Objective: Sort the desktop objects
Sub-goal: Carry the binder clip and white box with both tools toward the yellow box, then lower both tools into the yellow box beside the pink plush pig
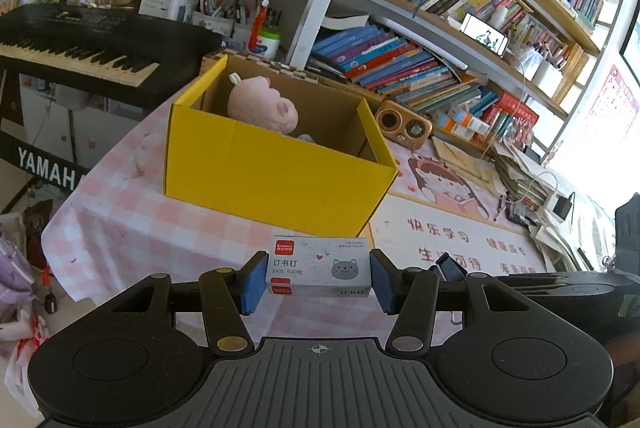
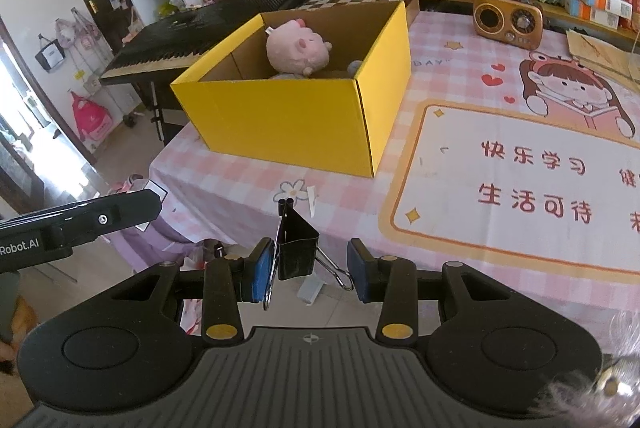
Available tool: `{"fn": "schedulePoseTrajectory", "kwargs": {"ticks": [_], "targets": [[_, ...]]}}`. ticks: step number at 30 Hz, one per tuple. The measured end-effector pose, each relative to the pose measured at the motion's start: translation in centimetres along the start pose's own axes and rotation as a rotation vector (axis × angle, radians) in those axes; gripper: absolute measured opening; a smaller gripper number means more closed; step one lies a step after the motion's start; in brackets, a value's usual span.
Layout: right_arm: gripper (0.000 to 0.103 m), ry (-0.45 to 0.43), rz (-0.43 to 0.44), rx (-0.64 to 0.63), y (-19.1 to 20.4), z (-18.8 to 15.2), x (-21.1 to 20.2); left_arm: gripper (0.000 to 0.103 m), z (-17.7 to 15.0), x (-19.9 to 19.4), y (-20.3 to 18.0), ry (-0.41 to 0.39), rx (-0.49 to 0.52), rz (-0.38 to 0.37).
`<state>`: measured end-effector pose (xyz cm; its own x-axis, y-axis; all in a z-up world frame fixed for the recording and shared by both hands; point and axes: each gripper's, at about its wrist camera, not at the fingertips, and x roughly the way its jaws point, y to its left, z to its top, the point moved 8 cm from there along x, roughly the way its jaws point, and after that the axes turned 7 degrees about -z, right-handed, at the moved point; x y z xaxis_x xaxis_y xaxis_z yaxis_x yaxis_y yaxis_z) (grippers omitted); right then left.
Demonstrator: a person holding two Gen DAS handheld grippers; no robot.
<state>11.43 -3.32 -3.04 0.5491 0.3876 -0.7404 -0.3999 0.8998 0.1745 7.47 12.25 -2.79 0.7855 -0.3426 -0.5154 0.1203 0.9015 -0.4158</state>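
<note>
- So, counts first: one yellow box [image 1: 276, 164], open-topped, on the pink checked tablecloth [image 1: 120, 212]; one pink plush pig [image 1: 264, 106] inside it, leaning toward the far-left corner, with a bit of grey beside it that I can't identify.
- One staple box [image 1: 318, 266], grey with a cat face and red logo, held in the air just in front of the yellow box's near wall.
- One black binder clip [image 2: 298, 248], wire handles splayed, one handle against the left blue pad.
- One wooden retro radio [image 2: 508, 20] at the back of the table, well apart from the yellow box; one black keyboard [image 1: 80, 44] off the table's left edge; shelves of books [image 1: 400, 64] behind.
- Left gripper [image 1: 318, 278]: level, pointing at the yellow box, both blue pads pressed on the short ends of the staple box, so clamped on it.
- Right gripper [image 2: 312, 270]: low near the table's front edge, angled toward the yellow box. Binder clip sits against the left pad only; the right pad stands clear of the clip body with just the wire handle reaching toward it. Can't tell if it's actually gripped or the fingers are slack.
- Left gripper's side is visible at the left edge of the right wrist view, just beside the right one.
</note>
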Motion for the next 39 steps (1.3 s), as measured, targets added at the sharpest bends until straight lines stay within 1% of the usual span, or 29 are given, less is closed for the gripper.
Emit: {"fn": "schedulePoseTrajectory", "kwargs": {"ticks": [5, 10, 17, 24, 28, 32, 39], "targets": [[0.037, -0.023, 0.010, -0.018, 0.0, 1.7, 0.4, 0.052, 1.1, 0.5, 0.1, -0.019, 0.002, 0.010], [0.037, -0.063, 0.024, -0.023, -0.5, 4.4, 1.0, 0.052, 3.3, 1.7, 0.3, -0.049, 0.011, 0.028], [0.037, -0.112, 0.046, -0.032, -1.8, 9.4, 2.6, 0.052, 6.7, 4.4, 0.4, -0.079, 0.033, 0.060], [0.037, -0.161, 0.072, -0.066, -2.7, 15.1, 4.8, 0.052, 10.5, 8.5, 0.6, -0.091, 0.066, 0.092], [0.037, -0.185, 0.084, -0.090, -3.0, 18.1, 6.4, 0.052, 11.9, 11.3, 0.7, -0.070, 0.093, 0.114], [0.037, -0.185, 0.099, -0.119, -2.9, 20.4, 8.3, 0.052, 12.1, 14.1, 1.0, -0.028, 0.115, 0.142], [0.037, -0.135, 0.133, -0.232, -1.3, 21.8, 12.3, 0.052, 10.7, 18.6, 1.3, 0.082, 0.138, 0.160]]}}
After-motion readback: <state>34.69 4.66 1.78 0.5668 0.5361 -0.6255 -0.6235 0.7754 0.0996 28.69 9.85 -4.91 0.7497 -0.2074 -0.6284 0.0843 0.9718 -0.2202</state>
